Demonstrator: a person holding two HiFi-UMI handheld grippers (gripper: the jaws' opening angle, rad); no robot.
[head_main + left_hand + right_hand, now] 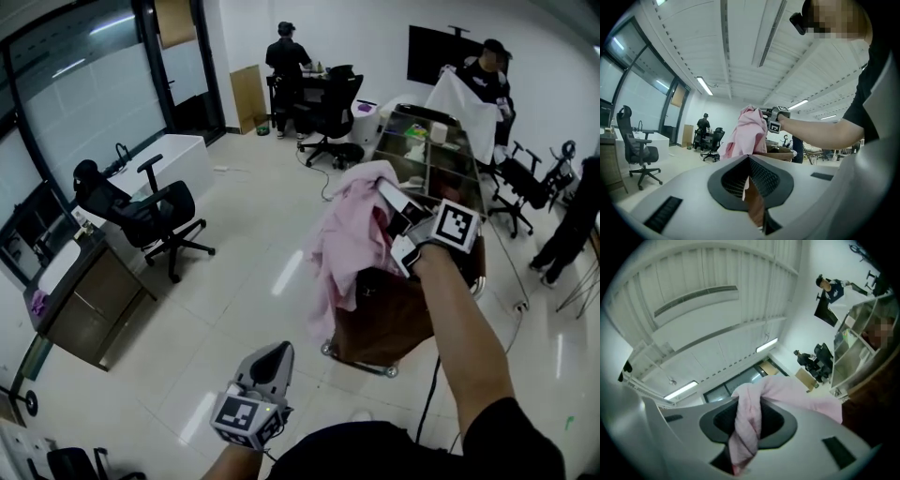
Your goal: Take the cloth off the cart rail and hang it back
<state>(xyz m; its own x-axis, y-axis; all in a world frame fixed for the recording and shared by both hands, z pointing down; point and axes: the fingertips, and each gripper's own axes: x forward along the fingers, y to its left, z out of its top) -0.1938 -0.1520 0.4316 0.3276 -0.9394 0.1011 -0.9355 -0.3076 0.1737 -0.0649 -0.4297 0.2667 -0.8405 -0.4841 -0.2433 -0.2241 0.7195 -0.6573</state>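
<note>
Two grippers, one cloth, one cart. The right gripper (392, 208), at two o'clock in the head view, is clamped on a bunched fold of the pink cloth (349, 239). The cloth hangs above the brown cart (389, 323), which sits at its six o'clock. The left gripper (274, 359), at six o'clock, is closed and empty. Best to keep the pinch firm, lift the cloth clear, then drape it evenly over the rail.
</note>
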